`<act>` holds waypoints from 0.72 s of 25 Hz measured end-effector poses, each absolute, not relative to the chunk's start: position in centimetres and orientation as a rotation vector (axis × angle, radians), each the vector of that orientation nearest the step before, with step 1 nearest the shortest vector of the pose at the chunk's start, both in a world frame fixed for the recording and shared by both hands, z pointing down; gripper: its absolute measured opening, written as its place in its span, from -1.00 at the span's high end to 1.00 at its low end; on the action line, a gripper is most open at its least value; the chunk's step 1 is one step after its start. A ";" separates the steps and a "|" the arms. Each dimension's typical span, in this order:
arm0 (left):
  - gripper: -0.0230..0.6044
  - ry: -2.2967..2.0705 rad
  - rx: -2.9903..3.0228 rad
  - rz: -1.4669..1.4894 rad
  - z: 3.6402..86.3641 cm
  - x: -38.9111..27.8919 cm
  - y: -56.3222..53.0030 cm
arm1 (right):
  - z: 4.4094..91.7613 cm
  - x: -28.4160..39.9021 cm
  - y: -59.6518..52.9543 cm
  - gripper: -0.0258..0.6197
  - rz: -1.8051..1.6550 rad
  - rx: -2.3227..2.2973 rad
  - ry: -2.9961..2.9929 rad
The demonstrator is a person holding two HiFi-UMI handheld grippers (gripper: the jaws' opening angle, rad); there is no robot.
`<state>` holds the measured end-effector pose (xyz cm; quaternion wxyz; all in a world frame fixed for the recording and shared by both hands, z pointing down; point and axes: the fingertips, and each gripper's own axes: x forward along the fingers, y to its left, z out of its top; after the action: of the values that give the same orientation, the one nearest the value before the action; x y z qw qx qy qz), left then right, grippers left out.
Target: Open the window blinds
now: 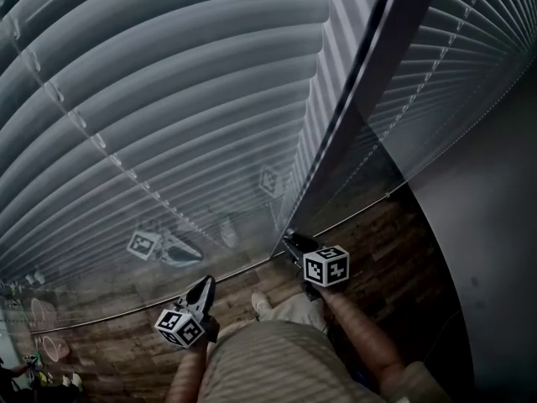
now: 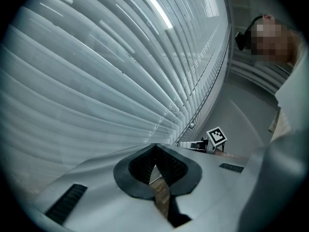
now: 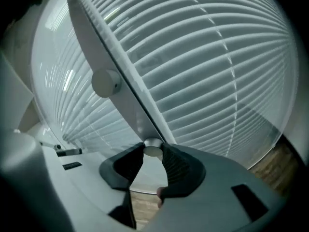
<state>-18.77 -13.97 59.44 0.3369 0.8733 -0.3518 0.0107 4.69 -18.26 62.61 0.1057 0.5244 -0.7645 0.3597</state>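
Grey horizontal blinds [image 1: 168,99] [image 2: 96,81] [image 3: 207,66] hang behind glass, their slats lying flat over one another. A frame post [image 1: 369,82] [image 3: 116,81] divides two panes. In the right gripper view, my right gripper [image 3: 152,151] [image 1: 289,240] is shut on a small round silver knob [image 3: 152,149] at the foot of that post. A second, larger knob [image 3: 106,82] sits higher on the post. My left gripper [image 2: 154,148] [image 1: 204,288] is held low before the left pane, jaws together with nothing between them. The right gripper's marker cube [image 2: 217,136] shows in the left gripper view.
A wooden floor [image 1: 394,233] runs along the base of the window. A dark wall [image 1: 495,267] stands at the right. The glass mirrors my grippers [image 1: 155,244]. The person's shoe [image 1: 262,305] is near the sill, and small objects [image 1: 42,347] lie at the lower left.
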 end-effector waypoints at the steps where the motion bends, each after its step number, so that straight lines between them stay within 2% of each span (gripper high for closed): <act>1: 0.89 -0.917 2.276 0.029 59.5 -18.8 -14.0 | 62.6 4.6 -18.3 0.52 0.950 1.531 -2.211; 5: 0.89 -0.905 2.274 0.041 59.9 -18.5 -13.8 | 62.3 3.9 -18.3 0.52 0.479 1.467 -2.001; 12: 0.89 -0.884 2.288 0.043 59.4 -17.9 -13.7 | 62.5 3.7 -18.1 0.52 -0.007 1.350 -1.684; 16: 0.89 -0.880 2.287 0.051 59.3 -18.0 -13.4 | 62.1 3.5 -18.0 0.51 -0.062 1.358 -1.734; 18: 0.89 -0.884 2.286 0.052 59.4 -18.2 -13.3 | 62.1 3.5 -17.6 0.50 0.156 1.436 -1.938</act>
<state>-18.20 -13.27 59.42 0.3382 0.8776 -0.3393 0.0201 3.53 -17.63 62.10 0.3544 0.5555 -0.7497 0.0605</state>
